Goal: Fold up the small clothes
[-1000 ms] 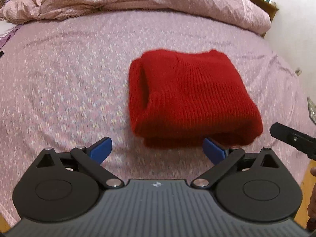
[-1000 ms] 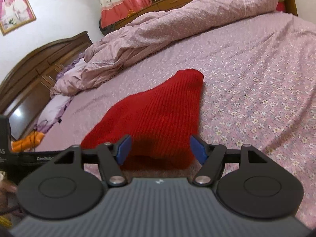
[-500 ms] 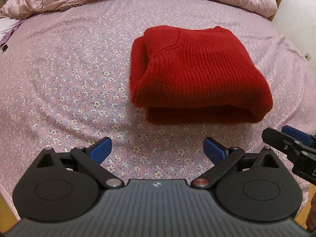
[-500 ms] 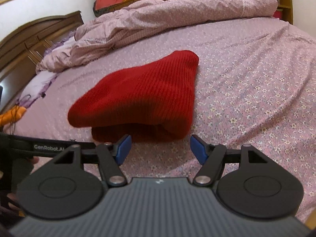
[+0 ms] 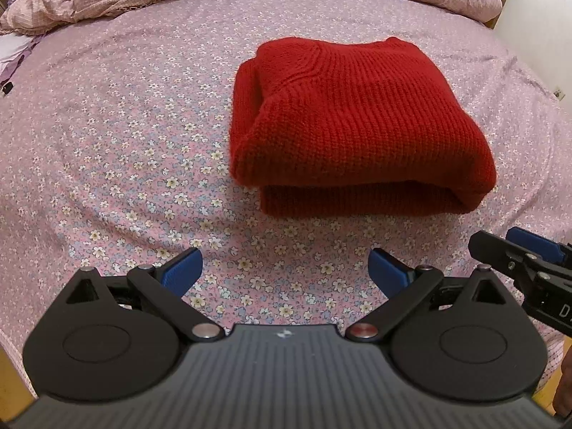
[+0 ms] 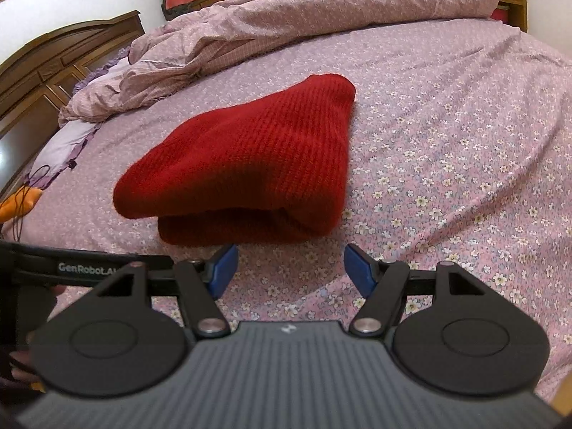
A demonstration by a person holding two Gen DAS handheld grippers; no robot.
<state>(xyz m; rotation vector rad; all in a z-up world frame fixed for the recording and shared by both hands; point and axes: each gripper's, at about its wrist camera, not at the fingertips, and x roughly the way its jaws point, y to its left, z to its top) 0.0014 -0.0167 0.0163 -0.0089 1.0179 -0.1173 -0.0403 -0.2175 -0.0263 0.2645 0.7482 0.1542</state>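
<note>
A red knitted sweater [image 5: 357, 121] lies folded into a thick rectangle on the floral bed sheet [image 5: 125, 125]. It also shows in the right wrist view [image 6: 250, 164]. My left gripper [image 5: 285, 271] is open and empty, a short way in front of the sweater's near fold. My right gripper [image 6: 289, 270] is open and empty, just in front of the sweater's near edge. The right gripper's fingers [image 5: 529, 246] show at the right edge of the left wrist view.
A crumpled pink duvet [image 6: 286, 18] lies along the far side of the bed. A wooden headboard [image 6: 53, 57] stands at the left. A lilac pillow [image 6: 60, 143] and an orange object [image 6: 18, 203] lie near it.
Both grippers have pulled back from the sweater, which now lies a little farther from the fingers. The sweater rests folded and unheld.
</note>
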